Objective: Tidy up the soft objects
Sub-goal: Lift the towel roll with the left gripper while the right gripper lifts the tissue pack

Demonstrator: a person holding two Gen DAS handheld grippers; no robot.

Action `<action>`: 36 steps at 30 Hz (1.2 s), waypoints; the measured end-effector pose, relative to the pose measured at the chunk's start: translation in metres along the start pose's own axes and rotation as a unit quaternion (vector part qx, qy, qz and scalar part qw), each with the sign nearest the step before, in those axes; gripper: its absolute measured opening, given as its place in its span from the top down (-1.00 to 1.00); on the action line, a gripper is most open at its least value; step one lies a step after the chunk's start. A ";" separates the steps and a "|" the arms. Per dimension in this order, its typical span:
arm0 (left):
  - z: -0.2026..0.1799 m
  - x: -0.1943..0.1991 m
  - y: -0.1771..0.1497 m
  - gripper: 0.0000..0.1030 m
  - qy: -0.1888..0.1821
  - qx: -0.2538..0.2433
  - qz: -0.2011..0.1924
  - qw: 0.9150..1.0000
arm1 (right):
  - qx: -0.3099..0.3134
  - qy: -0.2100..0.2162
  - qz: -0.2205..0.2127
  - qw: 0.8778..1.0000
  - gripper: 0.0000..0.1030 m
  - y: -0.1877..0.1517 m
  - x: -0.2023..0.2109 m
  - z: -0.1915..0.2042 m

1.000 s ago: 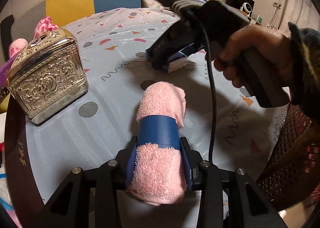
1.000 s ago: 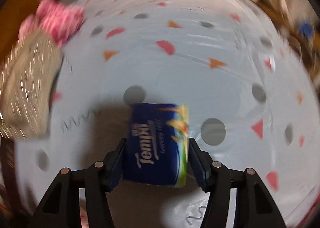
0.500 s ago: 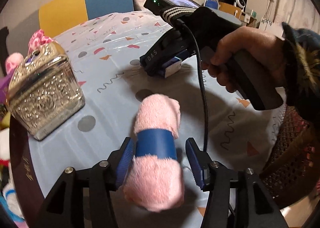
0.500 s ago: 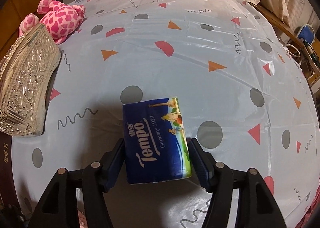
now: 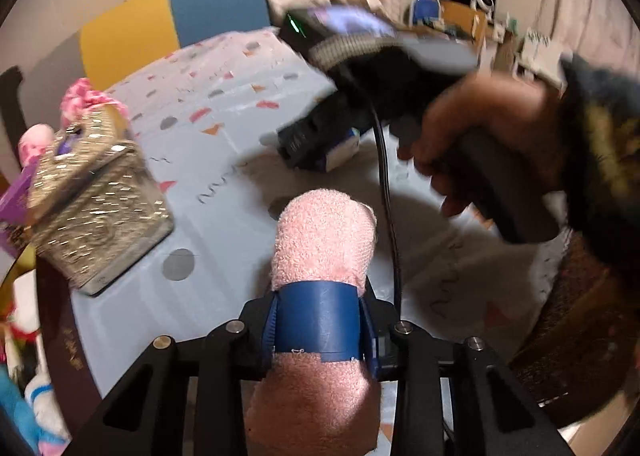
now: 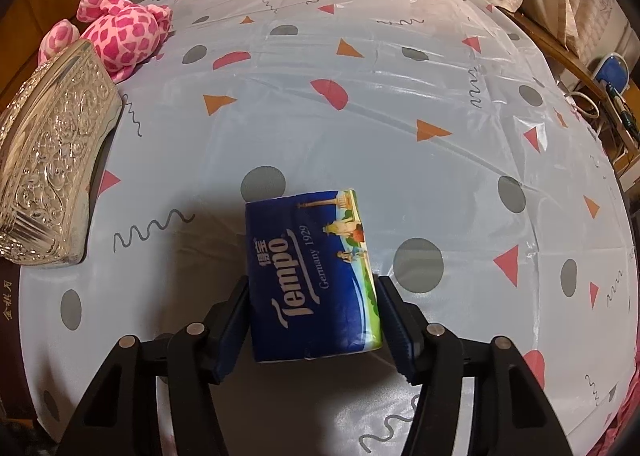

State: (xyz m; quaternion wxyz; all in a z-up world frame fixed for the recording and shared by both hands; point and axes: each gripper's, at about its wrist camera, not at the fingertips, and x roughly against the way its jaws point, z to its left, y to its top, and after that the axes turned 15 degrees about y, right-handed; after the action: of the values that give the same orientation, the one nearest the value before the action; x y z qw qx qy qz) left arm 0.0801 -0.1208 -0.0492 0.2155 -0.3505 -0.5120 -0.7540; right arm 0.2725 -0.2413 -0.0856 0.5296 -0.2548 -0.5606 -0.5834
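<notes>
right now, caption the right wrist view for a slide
Right tool grips a blue Tempo tissue pack over the patterned tablecloth.

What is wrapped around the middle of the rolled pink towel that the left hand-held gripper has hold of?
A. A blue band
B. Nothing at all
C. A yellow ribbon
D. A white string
A. A blue band circles the pink towel right where the left hand-held gripper has just closed on it, its pads pressing the band from both sides.
</notes>
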 end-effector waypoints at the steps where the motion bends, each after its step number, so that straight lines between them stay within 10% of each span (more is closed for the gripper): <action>1: 0.004 0.006 0.000 0.33 -0.001 0.009 -0.003 1.000 | 0.002 -0.001 -0.001 1.000 -0.19 0.000 0.000 0.001; 36: 0.128 0.072 -0.033 0.33 0.078 0.176 -0.034 0.981 | 0.068 -0.049 -0.029 0.996 -0.08 -0.009 -0.004 0.020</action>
State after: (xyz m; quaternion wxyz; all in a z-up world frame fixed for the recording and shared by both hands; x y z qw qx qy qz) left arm 0.0490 0.0124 0.0136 0.2874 -0.2294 -0.6295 -0.6844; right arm 0.2598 -0.2234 -0.0874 0.5006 -0.2302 -0.6313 -0.5457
